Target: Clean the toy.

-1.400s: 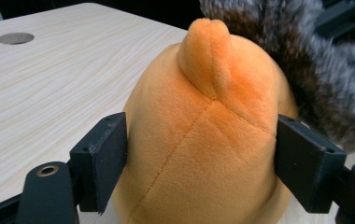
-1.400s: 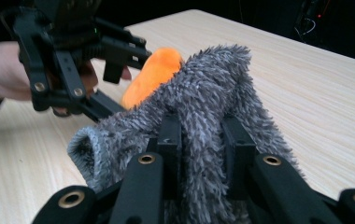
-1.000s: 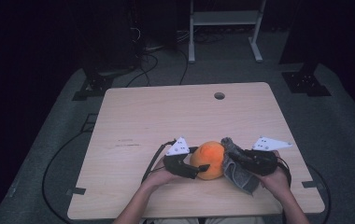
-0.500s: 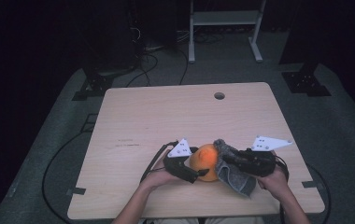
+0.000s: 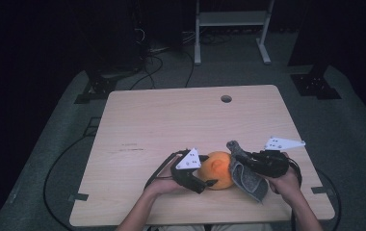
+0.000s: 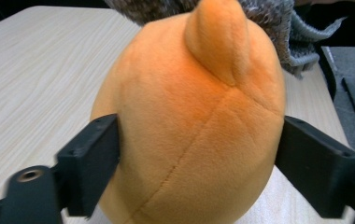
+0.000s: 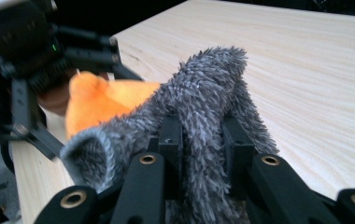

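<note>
The orange plush toy (image 5: 218, 170) sat on the worktop (image 5: 171, 120) w/ the left hand-held gripper (image 5: 205, 182) squeezing its sides. Right of the toy, touching it, the right hand-held gripper (image 5: 241, 159) was clenched on a grey fuzzy cloth (image 5: 248, 180), ready to wipe.

Orange plush toy (image 6: 189, 126) base cropped

It looks like a dark recording lab: a bare wooden table (image 5: 171, 120) on grey carpet (image 5: 349, 125), black stand feet (image 5: 314, 85), loose cables (image 5: 157, 60) and a white metal frame (image 5: 229, 19) behind.
</note>
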Tool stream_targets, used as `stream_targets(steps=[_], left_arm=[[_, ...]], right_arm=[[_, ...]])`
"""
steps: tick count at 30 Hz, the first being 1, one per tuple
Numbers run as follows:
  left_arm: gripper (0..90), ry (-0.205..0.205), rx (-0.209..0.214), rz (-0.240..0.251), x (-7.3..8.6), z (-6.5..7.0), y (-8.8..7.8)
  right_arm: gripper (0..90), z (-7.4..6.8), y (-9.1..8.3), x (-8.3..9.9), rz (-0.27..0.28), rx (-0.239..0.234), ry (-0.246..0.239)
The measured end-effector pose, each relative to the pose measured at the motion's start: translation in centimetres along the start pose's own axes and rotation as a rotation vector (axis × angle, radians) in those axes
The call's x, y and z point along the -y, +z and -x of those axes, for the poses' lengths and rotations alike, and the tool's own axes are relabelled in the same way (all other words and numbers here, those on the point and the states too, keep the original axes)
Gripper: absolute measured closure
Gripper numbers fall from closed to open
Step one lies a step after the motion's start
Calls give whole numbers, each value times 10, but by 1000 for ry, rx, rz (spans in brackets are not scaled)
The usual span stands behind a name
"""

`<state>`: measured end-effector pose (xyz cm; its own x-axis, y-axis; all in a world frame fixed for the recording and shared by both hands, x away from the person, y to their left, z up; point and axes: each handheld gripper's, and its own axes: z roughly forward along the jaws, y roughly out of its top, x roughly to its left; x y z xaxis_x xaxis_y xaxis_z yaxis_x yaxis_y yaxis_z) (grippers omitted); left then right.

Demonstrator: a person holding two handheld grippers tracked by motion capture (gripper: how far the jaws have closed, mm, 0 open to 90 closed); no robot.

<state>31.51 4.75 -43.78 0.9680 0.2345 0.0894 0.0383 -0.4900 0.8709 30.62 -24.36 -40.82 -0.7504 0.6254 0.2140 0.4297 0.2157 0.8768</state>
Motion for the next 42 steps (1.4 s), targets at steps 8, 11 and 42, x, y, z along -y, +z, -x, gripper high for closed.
stream_targets(steps=[8, 11, 42], left_arm=[[243, 133, 32, -46, -2, 12, 0], [243, 125, 37, -38, 0, 10, -1], [239, -61, 11, 12, 15, -13, -12]], right_arm=[[728, -36, 7, -20, -39, -36, -194], [728, -19, 5, -10, -38, -20, -125], [721, 19, -1, 24, -13, -11, 74]])
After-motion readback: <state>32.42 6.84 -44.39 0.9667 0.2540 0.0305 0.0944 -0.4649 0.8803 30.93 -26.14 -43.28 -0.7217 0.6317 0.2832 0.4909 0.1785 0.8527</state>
